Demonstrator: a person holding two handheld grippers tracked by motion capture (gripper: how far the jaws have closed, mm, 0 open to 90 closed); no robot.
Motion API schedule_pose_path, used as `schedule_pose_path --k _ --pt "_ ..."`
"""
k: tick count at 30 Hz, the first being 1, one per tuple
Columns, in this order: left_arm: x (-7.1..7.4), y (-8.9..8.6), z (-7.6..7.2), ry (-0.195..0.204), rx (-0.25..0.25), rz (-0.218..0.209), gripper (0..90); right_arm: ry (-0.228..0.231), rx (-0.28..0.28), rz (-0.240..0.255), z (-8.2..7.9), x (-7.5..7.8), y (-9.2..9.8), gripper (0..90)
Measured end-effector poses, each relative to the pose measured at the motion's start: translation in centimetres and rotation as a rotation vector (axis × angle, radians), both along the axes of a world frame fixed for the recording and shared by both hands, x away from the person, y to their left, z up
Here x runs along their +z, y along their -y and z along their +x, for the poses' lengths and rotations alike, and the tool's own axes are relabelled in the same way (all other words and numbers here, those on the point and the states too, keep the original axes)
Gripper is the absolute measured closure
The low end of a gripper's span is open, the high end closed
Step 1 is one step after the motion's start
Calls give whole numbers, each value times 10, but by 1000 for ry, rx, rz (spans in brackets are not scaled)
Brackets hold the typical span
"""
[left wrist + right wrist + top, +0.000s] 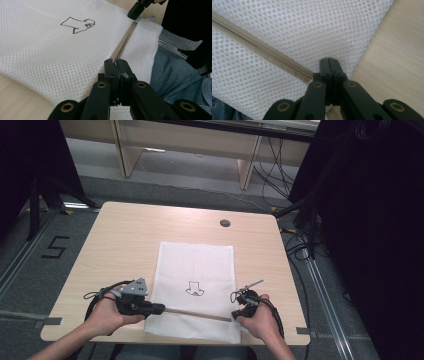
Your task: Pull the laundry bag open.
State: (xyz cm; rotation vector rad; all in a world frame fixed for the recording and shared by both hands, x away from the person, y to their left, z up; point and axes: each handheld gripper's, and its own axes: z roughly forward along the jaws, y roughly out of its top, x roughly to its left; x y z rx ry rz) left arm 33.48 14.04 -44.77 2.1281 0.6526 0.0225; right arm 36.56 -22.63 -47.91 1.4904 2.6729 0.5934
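A white mesh bag [195,265] lies flat on the wooden table [125,235], with a small dark outline drawing [194,288] on it. A tan zipper [200,314] runs across its near end. My left gripper [161,309] is shut at the zipper's left end. In the left gripper view a small pale piece shows pinched between the jaws [117,62], and the zipper [125,40] leads away to the right gripper [135,12]. My right gripper [234,317] is shut, its tips [328,61] resting at the zipper's [262,48] other end; I cannot tell if they pinch anything.
A round cable hole [225,223] sits in the table's far side. The bag's near edge reaches the table's front edge, above the person's jeans [175,80]. Bare wood [392,50] lies right of the bag. Dark stands and cables surround the table.
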Motion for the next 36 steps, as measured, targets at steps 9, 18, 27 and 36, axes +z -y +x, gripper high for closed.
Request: schedule_pose_path --k 9,18,27,36 --pt "1 -3 0 -3 3 -5 875 2 4 -1 0 0 0 900" --pt "0 -3 -1 -8 1 -12 875 1 3 -1 0 0 0 900" --pt "1 -12 0 4 9 4 875 2 4 -4 0 0 0 900" --pt "0 -13 0 0 -2 -4 875 3 3 -2 0 0 0 900"
